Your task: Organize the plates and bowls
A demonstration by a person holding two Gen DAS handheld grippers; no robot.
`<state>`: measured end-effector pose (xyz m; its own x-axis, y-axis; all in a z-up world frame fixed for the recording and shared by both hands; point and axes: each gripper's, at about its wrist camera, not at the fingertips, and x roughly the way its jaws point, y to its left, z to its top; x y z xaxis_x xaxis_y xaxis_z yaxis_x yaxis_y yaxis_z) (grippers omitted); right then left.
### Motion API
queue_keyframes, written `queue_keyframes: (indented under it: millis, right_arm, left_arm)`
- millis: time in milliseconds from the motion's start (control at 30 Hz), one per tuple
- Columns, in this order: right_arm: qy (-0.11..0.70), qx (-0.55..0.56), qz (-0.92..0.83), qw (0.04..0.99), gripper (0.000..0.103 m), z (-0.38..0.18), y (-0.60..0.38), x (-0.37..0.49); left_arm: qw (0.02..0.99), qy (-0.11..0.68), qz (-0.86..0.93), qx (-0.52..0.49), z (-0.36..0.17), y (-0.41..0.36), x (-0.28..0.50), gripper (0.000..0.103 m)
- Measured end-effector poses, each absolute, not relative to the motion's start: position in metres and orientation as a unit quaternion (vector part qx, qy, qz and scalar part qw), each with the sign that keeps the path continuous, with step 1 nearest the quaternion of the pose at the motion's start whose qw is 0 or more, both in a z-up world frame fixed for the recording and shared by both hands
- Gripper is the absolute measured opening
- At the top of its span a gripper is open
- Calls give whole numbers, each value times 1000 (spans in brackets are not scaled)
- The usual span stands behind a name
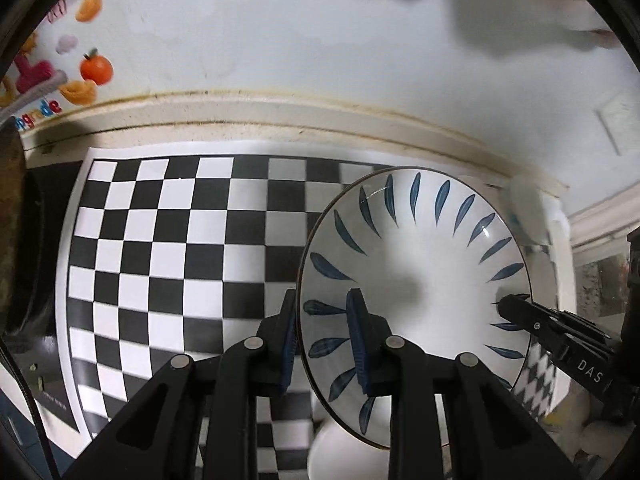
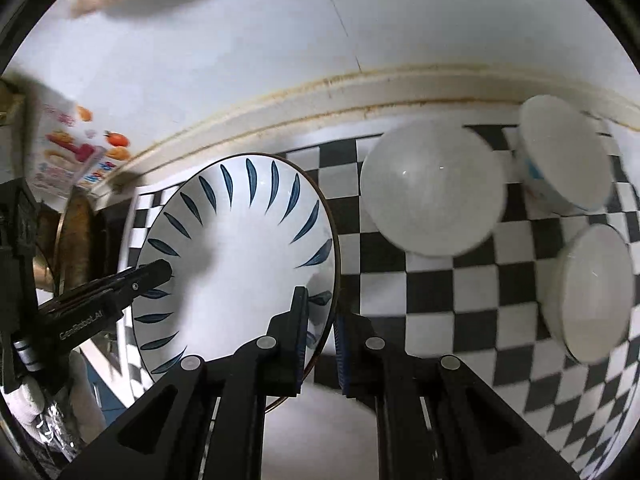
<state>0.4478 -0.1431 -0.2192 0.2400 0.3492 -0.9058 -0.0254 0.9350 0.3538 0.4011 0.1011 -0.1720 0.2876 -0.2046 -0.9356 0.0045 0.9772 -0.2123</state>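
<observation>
Black linkage arms fill the bottom of both wrist views, and they lead to the same plate (image 1: 416, 280), white with blue leaf strokes round its rim. The left gripper (image 1: 324, 344) is clamped on the plate's left edge, one blue-padded finger inside the dish and the other outside it. The right gripper (image 2: 322, 344) straddles the opposite edge in the same way; its inner pad lies against the plate, but a sliver of gap shows beside the outer pad, so whether it truly pinches is hard to say. The plate is held above a checkered mat (image 1: 168, 248), tilted.

Under the plate something white and rounded (image 1: 348, 456) peeks out, mostly hidden, so what it is cannot be told. In the right view three white bowls stand on the mat: a large one (image 2: 434, 192) just beside the plate, one with a blue mark (image 2: 564, 160) at the back, and one (image 2: 596, 292) near the right edge, squeezed by the lens. A printed fruit picture (image 1: 86, 68) on the wall is cut off at the left. The blurred shapes along the top of both views cannot be made out.
</observation>
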Motion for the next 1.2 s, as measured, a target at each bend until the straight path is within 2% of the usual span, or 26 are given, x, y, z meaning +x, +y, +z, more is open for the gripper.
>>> queue_keyframes:
  millis: [200, 467, 833, 1200]
  right_arm:
    - [575, 138, 121, 797, 13, -172, -161, 389]
    - [563, 150, 112, 805, 13, -152, -180, 312]
    - [597, 172, 97, 778, 13, -212, -189, 255]
    - [625, 173, 91, 756, 13, -260, -188, 240]
  left_arm:
    - [805, 580, -87, -86, -141, 83, 359, 21]
    - [798, 589, -103, -74, -136, 64, 307, 21]
    - [761, 639, -98, -58, -196, 51, 274, 21]
    - [739, 667, -80, -41, -237, 45, 265, 21]
